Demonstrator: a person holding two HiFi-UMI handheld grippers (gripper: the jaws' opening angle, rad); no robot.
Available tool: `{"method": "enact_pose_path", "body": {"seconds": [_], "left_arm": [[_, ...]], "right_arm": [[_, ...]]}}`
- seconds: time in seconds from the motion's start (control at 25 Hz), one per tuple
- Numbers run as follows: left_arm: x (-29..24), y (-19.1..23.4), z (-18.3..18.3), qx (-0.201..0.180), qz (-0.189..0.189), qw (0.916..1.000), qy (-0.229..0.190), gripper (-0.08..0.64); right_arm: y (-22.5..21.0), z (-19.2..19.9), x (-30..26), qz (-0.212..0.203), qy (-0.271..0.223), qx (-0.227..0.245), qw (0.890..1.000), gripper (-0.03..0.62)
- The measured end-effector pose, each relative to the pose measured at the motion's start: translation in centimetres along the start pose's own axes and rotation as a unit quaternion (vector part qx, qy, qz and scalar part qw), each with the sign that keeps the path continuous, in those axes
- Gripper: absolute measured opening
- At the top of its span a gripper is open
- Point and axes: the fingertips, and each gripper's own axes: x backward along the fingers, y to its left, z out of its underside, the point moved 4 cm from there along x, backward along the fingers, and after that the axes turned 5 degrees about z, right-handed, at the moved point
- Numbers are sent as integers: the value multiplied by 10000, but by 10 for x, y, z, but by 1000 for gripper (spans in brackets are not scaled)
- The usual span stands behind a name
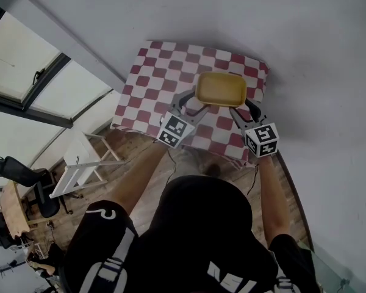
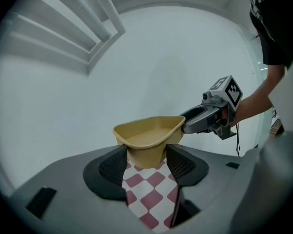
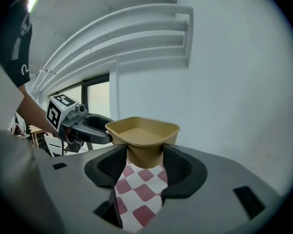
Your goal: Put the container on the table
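A tan rectangular container [image 1: 220, 88] hangs in the air above the red-and-white checkered table [image 1: 152, 96], held from two sides. My left gripper [image 1: 195, 107] is shut on the container's near left corner [image 2: 145, 140]. My right gripper [image 1: 238, 110] is shut on its near right corner [image 3: 142, 136]. Inside, the container looks empty. In the left gripper view the right gripper [image 2: 185, 126] reaches the container's rim from the right. In the right gripper view the left gripper [image 3: 105, 136] meets it from the left. The checkered cloth [image 2: 146, 194] shows below both sets of jaws.
The table stands against a plain white wall [image 1: 232, 17]. A white folding rack [image 1: 79, 163] stands on the wooden floor to the left, near a large window [image 1: 24, 72]. Office chairs [image 1: 24, 182] sit further left.
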Motion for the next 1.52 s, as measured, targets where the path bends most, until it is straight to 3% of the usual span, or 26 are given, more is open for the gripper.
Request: {"method": "enact_pose_path", "body": {"seconds": [0.64,1.52], "left_arm": [[-14,18,58,234,254,9978,569,256],[-39,35,131,565,681,9872,1323,250]], "right_arm": [[5,49,-40,-112,587,-239,9979,244],[8,112,-81,-9,1300,-477,9904,239]]}}
